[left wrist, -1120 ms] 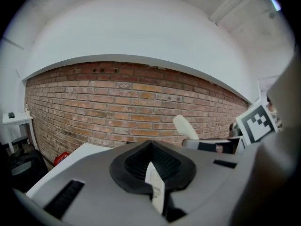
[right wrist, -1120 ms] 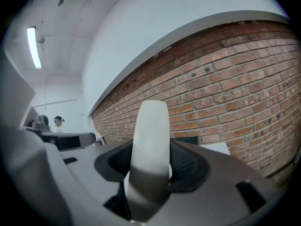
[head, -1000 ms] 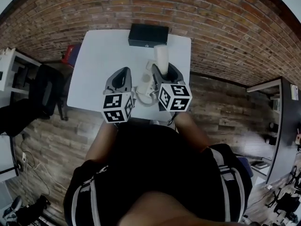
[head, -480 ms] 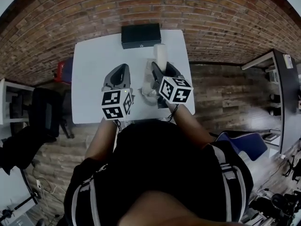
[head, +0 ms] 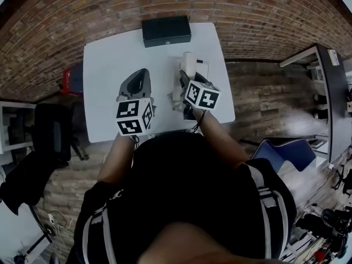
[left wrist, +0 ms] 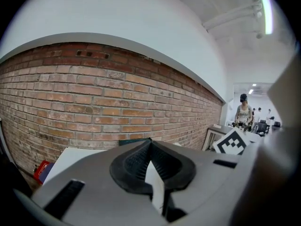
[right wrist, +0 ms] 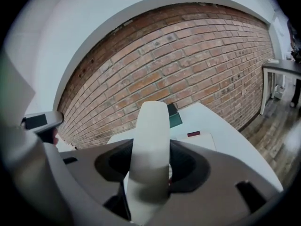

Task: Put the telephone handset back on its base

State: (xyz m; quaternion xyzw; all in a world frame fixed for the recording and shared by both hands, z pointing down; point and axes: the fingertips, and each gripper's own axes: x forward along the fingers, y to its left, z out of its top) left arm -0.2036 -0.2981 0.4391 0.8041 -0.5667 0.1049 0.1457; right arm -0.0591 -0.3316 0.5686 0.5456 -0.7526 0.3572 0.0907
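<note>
Left gripper [left wrist: 150, 142] – pads pressed together, nothing between them, idle over the table [head: 110, 65]. Right gripper [right wrist: 150, 147] pinches the white handset [right wrist: 153, 121] across its middle; its long axis runs out along the jaws, towards the brick wall. Base [right wrist: 200, 138] lies just beyond and right of the handset – right arm nearer. Cradle mostly hidden behind handset and jaws; cord not discernible.

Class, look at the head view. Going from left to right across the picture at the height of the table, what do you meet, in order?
Black chair → red object by the table's left edge → left gripper → right gripper, gripping the white handset → dark desk.
</note>
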